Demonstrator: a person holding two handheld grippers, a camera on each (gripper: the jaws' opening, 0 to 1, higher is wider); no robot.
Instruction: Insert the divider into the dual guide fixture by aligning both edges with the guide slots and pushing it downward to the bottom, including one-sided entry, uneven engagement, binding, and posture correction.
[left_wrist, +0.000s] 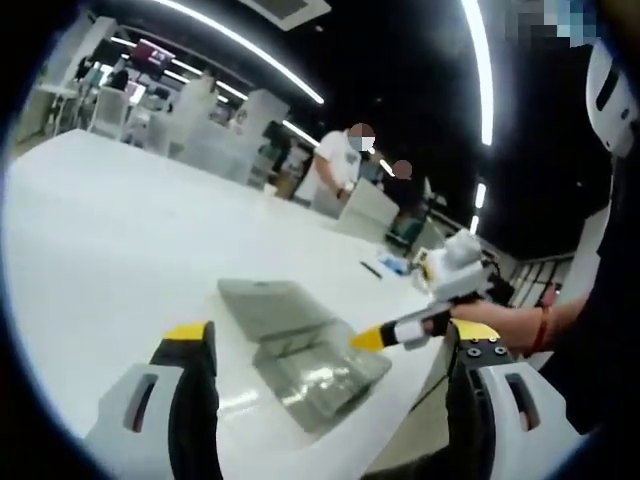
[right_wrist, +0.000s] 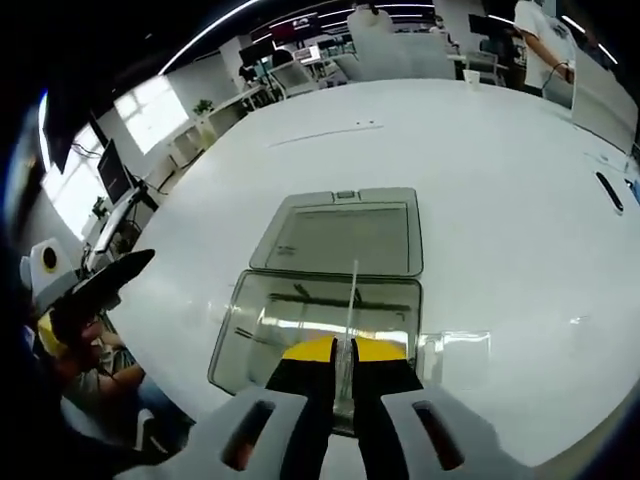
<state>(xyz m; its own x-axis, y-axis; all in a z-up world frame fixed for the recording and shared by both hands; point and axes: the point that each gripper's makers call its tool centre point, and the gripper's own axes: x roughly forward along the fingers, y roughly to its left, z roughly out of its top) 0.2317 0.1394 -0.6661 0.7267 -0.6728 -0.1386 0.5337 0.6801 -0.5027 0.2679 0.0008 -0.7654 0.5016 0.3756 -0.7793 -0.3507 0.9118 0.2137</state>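
Left gripper view: left claw (left_wrist: 330, 350) spread apart, empty, above one clear fixture (left_wrist: 300, 350) on white counter (left_wrist: 120, 240); right claw (left_wrist: 368, 338) reaching in.

Right gripper view: right claw (right_wrist: 334, 350) clamped on one thin divider (right_wrist: 352, 300), upright over the fixture (right_wrist: 320, 300).

White table (right_wrist: 480, 150) — black pen (right_wrist: 608, 191) near edge, ppl (left_wrist: 338, 165) behind.

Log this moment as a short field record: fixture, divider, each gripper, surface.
fixture: clear box with its lid open flat behind it
divider: thin clear sheet, upright, edge-on, over the box
right gripper: shut on the divider's lower edge
left gripper: jaws apart, holding nothing, short of the box
surface: white table
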